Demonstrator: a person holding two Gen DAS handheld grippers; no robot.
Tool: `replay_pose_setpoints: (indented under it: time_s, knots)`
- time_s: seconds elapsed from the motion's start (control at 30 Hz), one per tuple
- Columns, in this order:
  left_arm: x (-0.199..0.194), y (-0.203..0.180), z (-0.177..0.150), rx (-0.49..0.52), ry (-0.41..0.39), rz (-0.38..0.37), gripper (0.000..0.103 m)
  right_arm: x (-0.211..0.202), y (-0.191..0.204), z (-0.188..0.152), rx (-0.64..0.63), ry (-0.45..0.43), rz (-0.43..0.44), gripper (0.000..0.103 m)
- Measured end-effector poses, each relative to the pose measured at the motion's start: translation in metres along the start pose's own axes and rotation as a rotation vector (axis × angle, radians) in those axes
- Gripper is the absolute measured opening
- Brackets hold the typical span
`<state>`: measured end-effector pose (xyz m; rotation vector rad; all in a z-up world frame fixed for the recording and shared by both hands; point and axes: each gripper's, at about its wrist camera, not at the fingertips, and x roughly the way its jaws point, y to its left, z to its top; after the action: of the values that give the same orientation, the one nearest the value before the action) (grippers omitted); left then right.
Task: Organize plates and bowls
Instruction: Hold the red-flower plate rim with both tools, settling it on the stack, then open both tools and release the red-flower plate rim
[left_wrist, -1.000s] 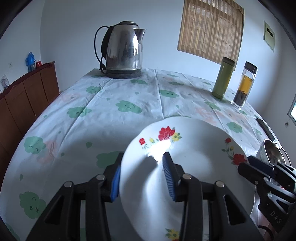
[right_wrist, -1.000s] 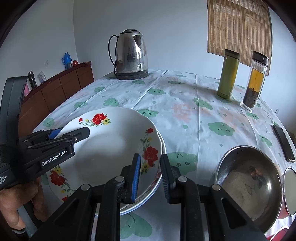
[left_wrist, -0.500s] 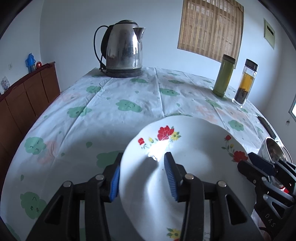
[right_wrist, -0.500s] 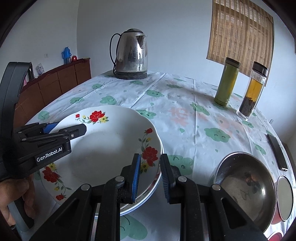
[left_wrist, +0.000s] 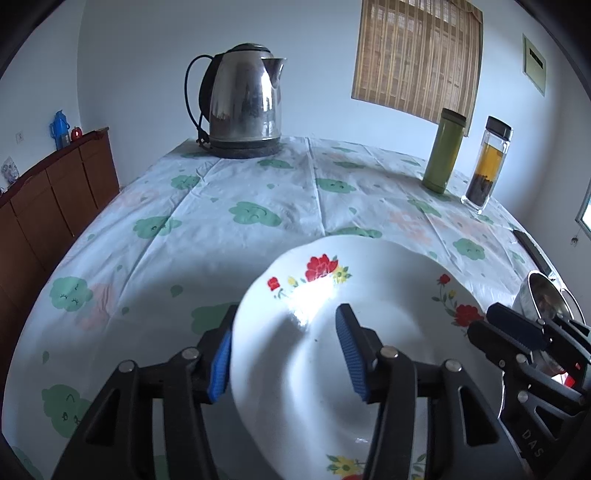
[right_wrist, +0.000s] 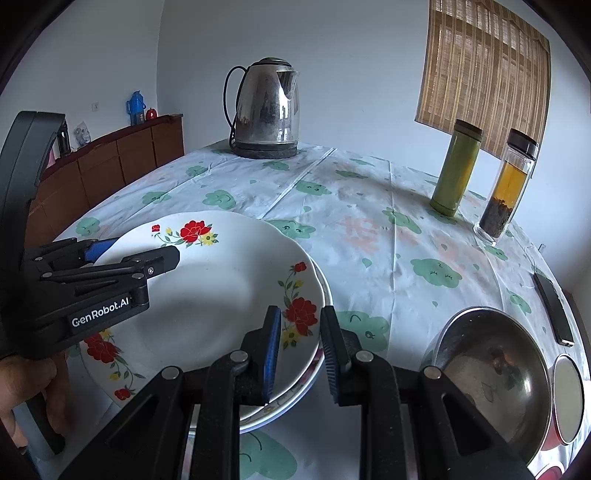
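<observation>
My left gripper (left_wrist: 284, 349), jaws just opening, straddles the rim of the white flowered porcelain plate (right_wrist: 221, 295) stacked beside the steel bowl (right_wrist: 491, 373), no longer pinching. My right gripper (right_wrist: 300, 345) stands narrowly open over the near rim, empty. Withdrawing carelessly could drag the plate off-stack.

Glossy ceramic plate (left_wrist: 388, 369), shiny metal kettle (left_wrist: 242, 99), crinkled plastic tablecloth (left_wrist: 221, 206).

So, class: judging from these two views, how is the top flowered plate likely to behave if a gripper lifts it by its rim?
The top plate looks glazed and glossy, so it is probably stiff but slippery against the pads. It appears ceramic, so likely heavy for its size and breakable if dropped. It rests on other plates, so lifting could drag or rattle them.
</observation>
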<state>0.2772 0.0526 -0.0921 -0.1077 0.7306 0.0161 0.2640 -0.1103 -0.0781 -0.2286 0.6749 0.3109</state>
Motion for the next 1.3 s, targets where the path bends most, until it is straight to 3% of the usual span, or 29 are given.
replay_pose_setpoints:
  time_s: [0.07, 0.2, 0.7, 1.3]
  knots:
    - [-0.003, -0.001, 0.0, 0.003, -0.013, -0.005, 0.056, 0.0, 0.0, 0.0, 0.005, -0.003, 0.005, 0.025]
    - [-0.01, -0.001, 0.0, 0.01, -0.043, 0.001, 0.07, -0.004, 0.001, 0.0, 0.0, -0.029, 0.017, 0.025]
    - [-0.012, 0.007, -0.001, -0.012, -0.039, -0.002, 0.072, -0.013, 0.004, 0.002, -0.013, -0.057, 0.016, 0.026]
    - [-0.027, 0.008, -0.002, -0.035, -0.121, -0.042, 0.072, -0.04, -0.003, 0.001, 0.027, -0.125, 0.072, 0.026]
